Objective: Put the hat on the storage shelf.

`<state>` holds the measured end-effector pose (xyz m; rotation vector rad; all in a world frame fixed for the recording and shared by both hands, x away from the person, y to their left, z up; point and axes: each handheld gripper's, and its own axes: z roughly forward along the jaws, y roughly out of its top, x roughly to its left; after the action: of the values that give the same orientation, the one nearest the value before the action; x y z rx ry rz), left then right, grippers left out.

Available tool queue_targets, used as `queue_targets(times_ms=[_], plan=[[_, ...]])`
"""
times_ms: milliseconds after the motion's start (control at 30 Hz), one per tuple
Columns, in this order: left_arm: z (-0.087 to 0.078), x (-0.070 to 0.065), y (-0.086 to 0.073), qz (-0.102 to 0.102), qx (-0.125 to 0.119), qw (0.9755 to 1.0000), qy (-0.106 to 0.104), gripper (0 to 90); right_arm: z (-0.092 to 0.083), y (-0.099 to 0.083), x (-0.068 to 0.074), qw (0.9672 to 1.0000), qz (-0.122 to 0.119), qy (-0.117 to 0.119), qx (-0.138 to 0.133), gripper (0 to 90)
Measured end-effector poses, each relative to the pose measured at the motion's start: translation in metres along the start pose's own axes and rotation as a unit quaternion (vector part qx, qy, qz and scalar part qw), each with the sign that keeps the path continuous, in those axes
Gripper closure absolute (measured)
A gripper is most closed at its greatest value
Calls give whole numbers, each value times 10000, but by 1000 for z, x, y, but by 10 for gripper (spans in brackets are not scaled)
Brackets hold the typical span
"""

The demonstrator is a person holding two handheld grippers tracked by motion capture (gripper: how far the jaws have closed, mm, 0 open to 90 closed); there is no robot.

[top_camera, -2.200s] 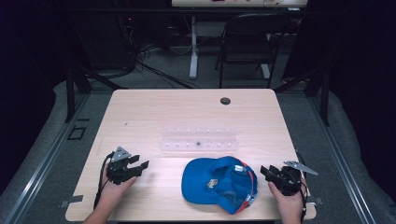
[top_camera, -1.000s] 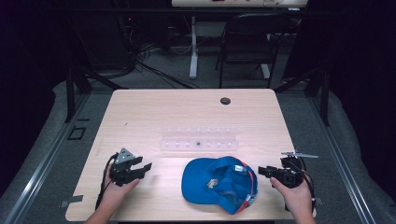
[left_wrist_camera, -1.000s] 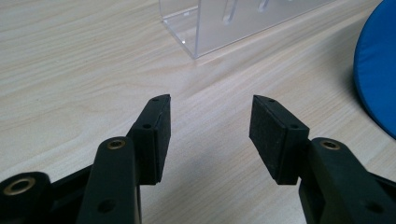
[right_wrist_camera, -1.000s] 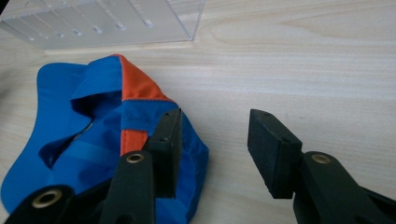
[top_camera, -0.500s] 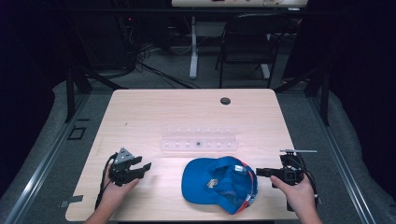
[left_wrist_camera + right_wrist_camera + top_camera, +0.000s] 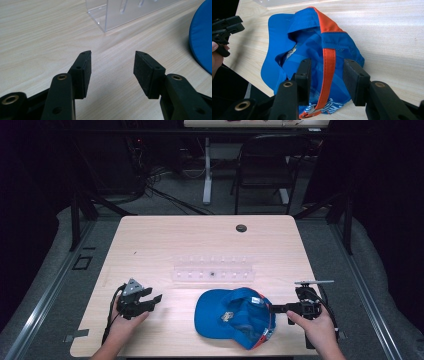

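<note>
Two grippers are working over a wooden tabletop (image 6: 150, 240) here, and the blue cap (image 6: 235, 316) is the thing to go by. It's lying upside down near the person's edge of the tabletop, brim pointing toward the left gripper (image 6: 152, 298), open inside facing up.

Right gripper (image 6: 327, 72) is sitting just beside the cap's back edge, and its fingers (image 6: 304, 72) have just been closing in. They're straddling the orange band (image 6: 329, 65) at the cap's rim, one finger on each side, but there's a visible gap either side, so they aren't pinching it yet.

Left gripper is resting well apart from the cap, out past the brim side, with its fingers (image 6: 83, 67) spread wide over bare wood and nothing between them.

Beyond the cap, farther from the person, a clear plastic rack (image 6: 212, 270) is standing, near but not touching the cap.
</note>
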<state>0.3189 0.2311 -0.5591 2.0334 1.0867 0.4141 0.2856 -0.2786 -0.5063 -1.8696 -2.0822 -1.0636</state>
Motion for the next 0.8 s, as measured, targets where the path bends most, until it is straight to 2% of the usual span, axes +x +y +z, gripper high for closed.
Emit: queue_targets(times_ms=[167,200,467,600,700,800], plan=[[0,0,0,5,-3,10000,9,488,3,-2,-1,10000,13,-36,80,600],[0,0,0,21,2,10000,3,489,6,-3,-1,9998,9,-9,182,604],[0,0,0,29,-14,10000,14,489,16,-7,0,9993,15,55,371,619],[0,0,0,10,5,10000,13,489,19,-8,0,9993,79,101,347,626],[0,0,0,14,-6,10000,16,489,20,-8,0,9991,76,97,397,631],[0,0,0,27,-7,10000,16,489,22,-9,0,9986,107,190,488,639]])
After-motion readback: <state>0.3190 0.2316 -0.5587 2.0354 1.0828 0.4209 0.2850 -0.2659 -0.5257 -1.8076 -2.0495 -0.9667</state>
